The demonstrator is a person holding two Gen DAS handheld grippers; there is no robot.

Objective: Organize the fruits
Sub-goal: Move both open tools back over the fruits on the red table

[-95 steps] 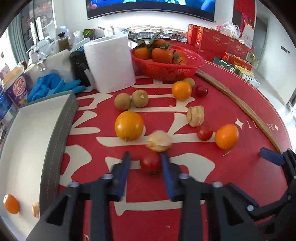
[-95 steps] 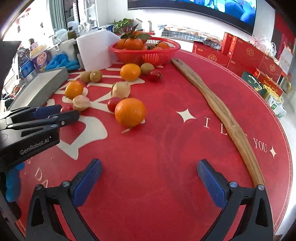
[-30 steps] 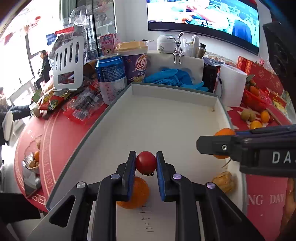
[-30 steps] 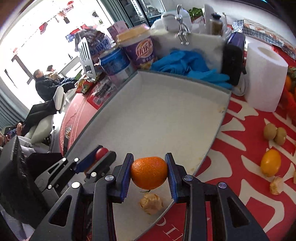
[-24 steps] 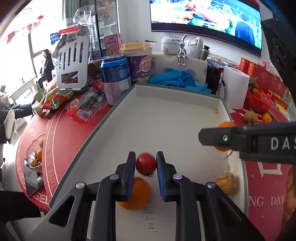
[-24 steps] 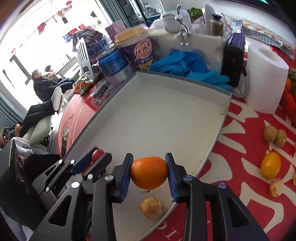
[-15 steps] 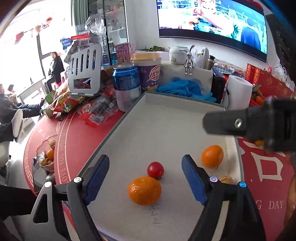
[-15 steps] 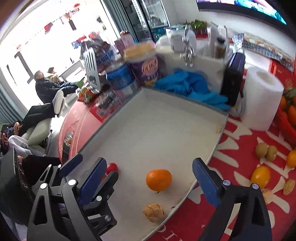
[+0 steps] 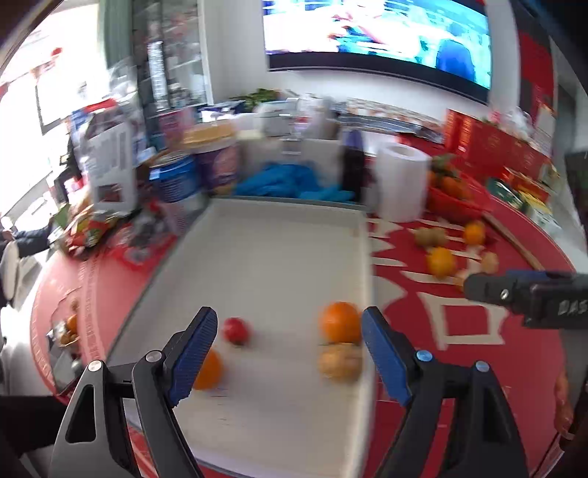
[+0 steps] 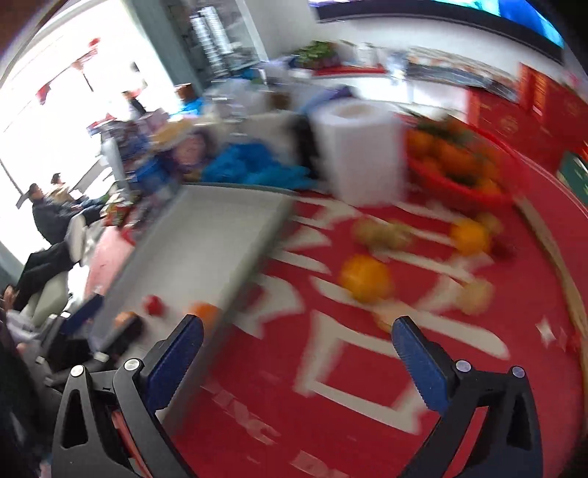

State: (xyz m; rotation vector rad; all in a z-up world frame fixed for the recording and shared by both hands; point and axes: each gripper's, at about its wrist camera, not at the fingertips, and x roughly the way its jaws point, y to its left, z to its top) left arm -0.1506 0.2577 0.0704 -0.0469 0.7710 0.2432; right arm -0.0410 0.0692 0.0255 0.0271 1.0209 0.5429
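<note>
Red round tablecloth point(image 9: 459, 353) with big white lettering covers the whole table, and a wall TV point(image 9: 378, 33) glows at the far side. Sitting on the cloth's left part is a shallow white rectangular tray with grey walls point(image 9: 279, 257), and that's where the sorted fruit is: a small red tomato point(image 9: 237, 330) near the middle, an orange tangerine point(image 9: 340, 321) close to the tray's right wall, a papery tan husked fruit point(image 9: 339, 362) touching it on the near side, and a second orange tangerine point(image 9: 208, 369) partly hidden behind the left gripper's finger.

Left gripper point(image 9: 290, 358) hangs over the near end of the tray with its blue-padded jaws spread wide, nothing between them, so it's let go. Right gripper point(image 10: 297, 362) is over the bare red cloth just right of the tray, jaws opening and empty too. That view is pretty blurry.

Loose fruit waiting on the cloth to the right: a big orange point(image 10: 364, 277), another orange point(image 10: 470, 235) farther off, a pair of brownish kiwis point(image 10: 382, 231) and a pale husked fruit point(image 10: 474, 296). Beyond those there's a red plastic mesh basket point(image 10: 463, 184) full of tangerines, a white paper towel roll point(image 10: 362, 154) just left of it, and some crumpled blue gloves point(image 9: 290, 180) behind the tray's far wall.
</note>
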